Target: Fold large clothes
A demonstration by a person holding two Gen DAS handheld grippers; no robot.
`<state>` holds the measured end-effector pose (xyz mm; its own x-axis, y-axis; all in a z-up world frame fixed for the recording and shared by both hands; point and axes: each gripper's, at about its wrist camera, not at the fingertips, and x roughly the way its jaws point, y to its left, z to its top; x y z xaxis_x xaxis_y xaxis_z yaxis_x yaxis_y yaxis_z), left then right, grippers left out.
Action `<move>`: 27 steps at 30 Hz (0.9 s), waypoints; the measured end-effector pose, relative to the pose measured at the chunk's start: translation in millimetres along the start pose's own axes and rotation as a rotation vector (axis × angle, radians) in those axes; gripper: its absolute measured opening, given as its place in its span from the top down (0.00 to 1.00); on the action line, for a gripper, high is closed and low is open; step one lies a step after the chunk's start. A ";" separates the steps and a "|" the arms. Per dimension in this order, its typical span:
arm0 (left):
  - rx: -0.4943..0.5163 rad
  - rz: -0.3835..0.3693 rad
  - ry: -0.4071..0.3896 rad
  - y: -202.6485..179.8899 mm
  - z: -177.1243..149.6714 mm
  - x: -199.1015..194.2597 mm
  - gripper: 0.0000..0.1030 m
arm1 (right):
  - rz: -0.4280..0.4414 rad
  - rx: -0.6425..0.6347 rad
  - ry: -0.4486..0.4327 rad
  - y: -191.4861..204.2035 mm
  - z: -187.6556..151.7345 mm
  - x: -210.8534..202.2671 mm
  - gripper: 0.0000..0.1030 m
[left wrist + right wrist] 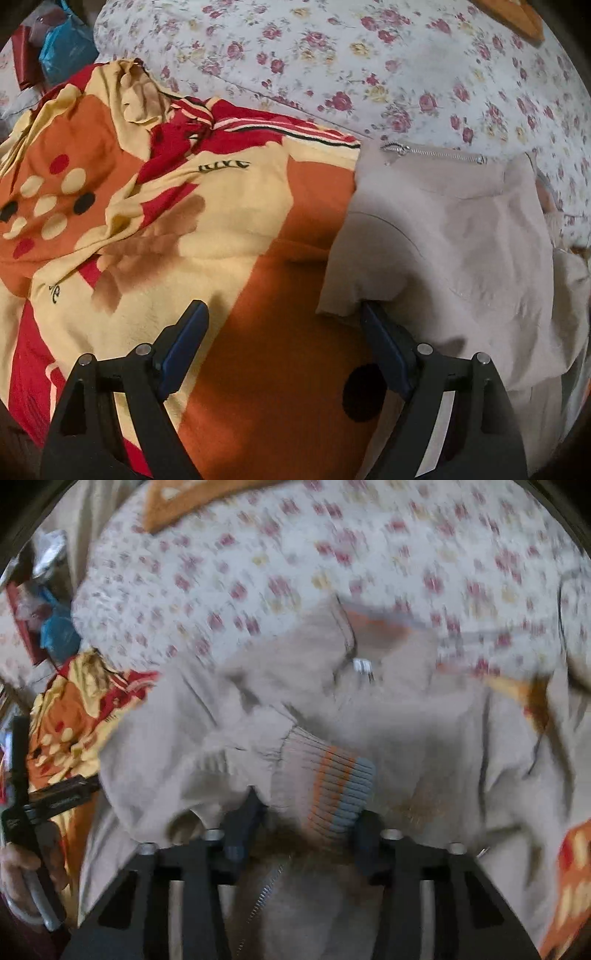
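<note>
A beige zip jacket (461,240) lies spread on an orange, yellow and red blanket (258,295); its metal zipper (432,152) runs along the far edge. My left gripper (282,308) stands open over the blanket at the jacket's left edge, its right fingertip (369,314) tucked under a corner of the beige cloth. In the blurred right wrist view the jacket (166,738) fills the middle. My right gripper (307,806) is shut on the ribbed sleeve cuff (328,786), which has orange and blue stripes.
A floral sheet (369,55) covers the bed beyond the jacket. A blue bag (62,51) and red items sit at the far left. An orange object (517,14) lies at the top right. A hand (22,867) holds the left gripper (55,801) at the right view's left edge.
</note>
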<state>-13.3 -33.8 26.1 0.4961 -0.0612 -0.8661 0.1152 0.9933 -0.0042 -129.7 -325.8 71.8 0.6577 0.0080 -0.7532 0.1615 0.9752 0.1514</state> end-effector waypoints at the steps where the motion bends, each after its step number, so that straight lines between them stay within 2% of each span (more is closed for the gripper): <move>1: -0.005 -0.002 -0.005 -0.5 -0.9 -2.2 0.18 | -0.021 -0.015 -0.057 0.7 7.7 -15.6 0.93; 3: -0.016 -0.009 -0.010 -0.1 -0.7 -6.2 0.18 | -0.073 -0.016 -0.191 -7.9 19.6 -48.6 0.92; 4: -0.025 -0.024 -0.010 0.6 0.1 -7.5 0.18 | -0.089 -0.003 -0.217 -14.9 23.9 -56.4 0.92; 7: -0.046 -0.076 -0.019 3.2 3.1 -13.7 0.18 | -0.149 0.056 -0.176 -39.6 27.5 -50.9 0.92; 9: -0.053 -0.085 -0.032 5.1 5.1 -17.0 0.18 | -0.190 0.090 -0.137 -54.6 18.7 -40.0 0.93; 10: -0.055 -0.083 -0.037 6.2 6.0 -17.5 0.18 | -0.216 0.101 -0.129 -61.3 14.1 -36.2 1.00; 11: -0.061 -0.080 -0.039 7.5 6.9 -17.3 0.18 | -0.256 0.101 -0.128 -67.7 9.4 -35.2 1.00; 12: -0.069 -0.077 -0.038 9.1 8.0 -16.2 0.18 | -0.337 0.095 -0.134 -77.1 3.2 -34.3 1.00; 14: -0.093 -0.081 -0.022 14.1 9.8 -12.7 0.18 | -0.390 0.107 -0.148 -88.3 -3.6 -33.8 1.00; 15: -0.103 -0.090 -0.008 15.9 10.1 -11.3 0.18 | -0.364 0.142 -0.133 -97.0 -7.7 -33.3 1.00; 18: -0.108 -0.107 0.023 18.1 8.8 -11.1 0.18 | -0.263 0.226 -0.102 -105.3 -11.4 -39.8 0.87; 19: -0.104 -0.108 0.022 18.0 8.0 -12.5 0.18 | -0.203 0.234 -0.106 -101.8 -8.4 -44.0 0.66; 20: -0.099 -0.104 0.019 17.4 7.0 -13.8 0.18 | -0.156 0.225 -0.110 -95.2 -4.4 -46.4 0.51; 21: -0.091 -0.093 0.019 16.6 6.5 -13.8 0.18 | -0.104 0.194 -0.120 -81.7 3.4 -48.4 0.28; 24: -0.071 -0.053 0.036 13.8 4.9 -7.1 0.18 | -0.019 0.098 -0.136 -46.4 25.5 -38.2 0.23; 26: -0.077 -0.052 0.049 14.6 5.3 -2.2 0.18 | 0.058 0.003 -0.043 -15.6 43.4 -4.5 0.21; 27: -0.082 -0.049 0.054 15.0 6.6 0.2 0.18 | 0.069 -0.035 -0.002 -2.6 46.3 13.8 0.21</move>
<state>-5.8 -19.6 29.2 0.4438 -0.1068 -0.8898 0.0663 0.9941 -0.0862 -87.0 -338.5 90.6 0.6675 0.0747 -0.7409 0.0899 0.9796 0.1798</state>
